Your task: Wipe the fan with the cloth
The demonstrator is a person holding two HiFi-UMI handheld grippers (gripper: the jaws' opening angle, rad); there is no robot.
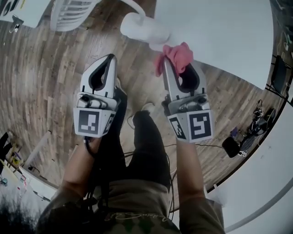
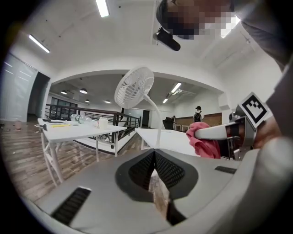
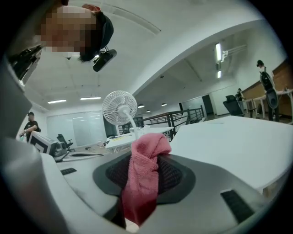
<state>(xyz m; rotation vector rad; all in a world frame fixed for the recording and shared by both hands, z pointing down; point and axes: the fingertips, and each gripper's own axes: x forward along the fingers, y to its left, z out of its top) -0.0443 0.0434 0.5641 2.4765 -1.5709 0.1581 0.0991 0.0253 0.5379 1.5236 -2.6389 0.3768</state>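
A white fan stands on a white table (image 1: pixel 219 32), its base (image 1: pixel 142 27) near the table's edge and its round caged head (image 1: pixel 68 13) to the left. The fan (image 2: pixel 134 87) shows ahead in the left gripper view, and the fan (image 3: pixel 119 107) also stands ahead in the right gripper view. My right gripper (image 1: pixel 176 61) is shut on a pink cloth (image 1: pixel 175 55), just short of the fan's base. The cloth (image 3: pixel 145 176) hangs bunched between the jaws. My left gripper (image 1: pixel 110 57) is shut and empty, beside the right one and over the wooden floor. The cloth (image 2: pixel 203 141) shows to its right.
My legs (image 1: pixel 146 146) stand on wooden floor below the grippers. Black gear and cables (image 1: pixel 247 139) lie on the floor at the right. Another white table (image 2: pixel 78 132) with bottles (image 2: pixel 84 119) stands at the left, before a railing. A person (image 2: pixel 198 114) stands far off.
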